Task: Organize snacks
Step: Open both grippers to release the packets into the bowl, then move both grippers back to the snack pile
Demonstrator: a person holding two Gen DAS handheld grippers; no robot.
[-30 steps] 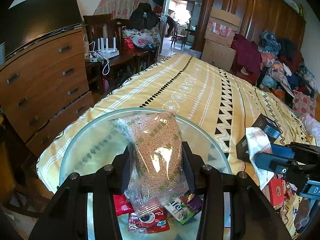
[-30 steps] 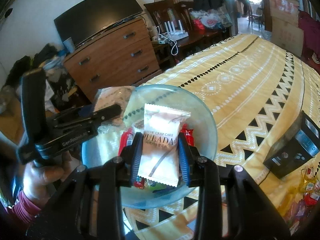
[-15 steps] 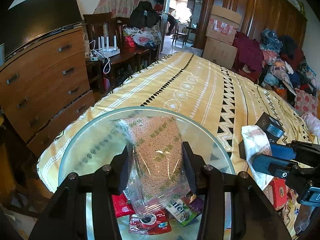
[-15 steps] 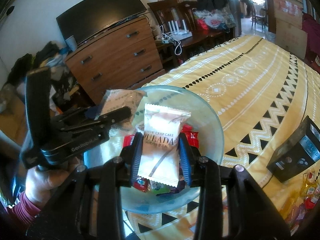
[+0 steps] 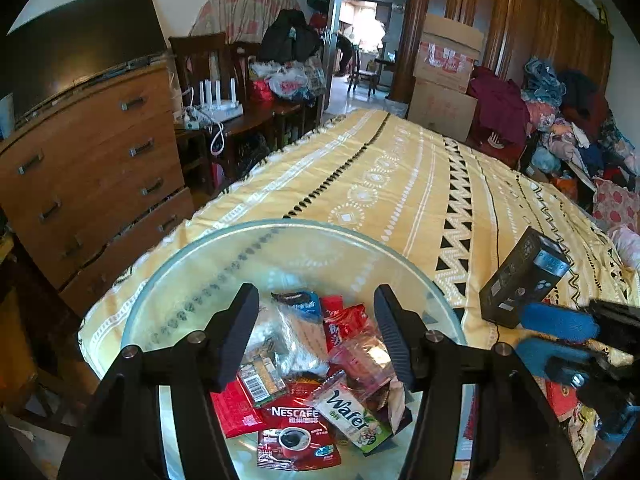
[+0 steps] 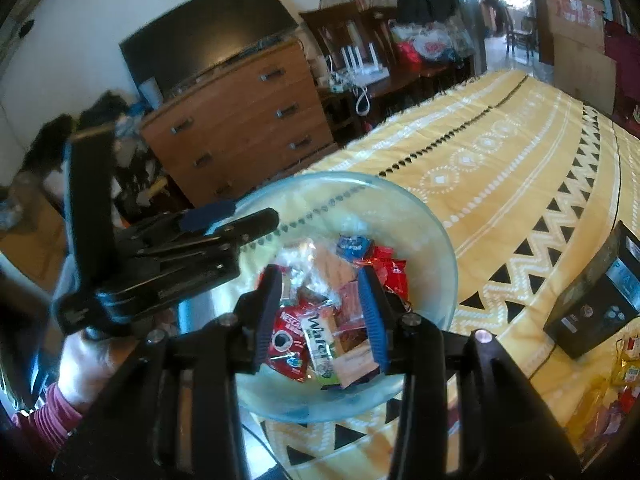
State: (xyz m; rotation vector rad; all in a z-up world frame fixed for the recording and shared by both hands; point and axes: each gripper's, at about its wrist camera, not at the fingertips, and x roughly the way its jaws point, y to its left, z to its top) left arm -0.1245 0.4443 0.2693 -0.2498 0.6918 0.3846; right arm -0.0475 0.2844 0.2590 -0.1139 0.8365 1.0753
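A glass bowl (image 5: 280, 226) (image 6: 440, 232) sits at the near corner of the yellow patterned bedspread (image 5: 400, 184) and holds several snack packs. Among them are a red Nescafe sachet (image 5: 294, 436) (image 6: 286, 336), a green Wafer pack (image 5: 352, 420) (image 6: 318, 340) and a clear bag of grains (image 5: 300, 332) (image 6: 316, 264). My left gripper (image 5: 316, 296) (image 6: 268, 218) hangs over the bowl, its jaws opening with nothing between them. My right gripper (image 6: 318, 276) (image 5: 532, 336) is also above the bowl, jaws opening; only the packs lying below show between its blue pads.
A black box (image 5: 524, 280) (image 6: 592, 312) stands on the bedspread right of the bowl, with loose snack packs (image 6: 624, 372) near it. A wooden dresser (image 5: 92, 184) with a dark screen on top is on the left. A hand in a red sleeve (image 6: 80, 364) holds the left gripper.
Both grippers have opened. The clear grain bag has dropped out of the left gripper into the bowl, and the white cake pack is no longer between the right gripper's pads.
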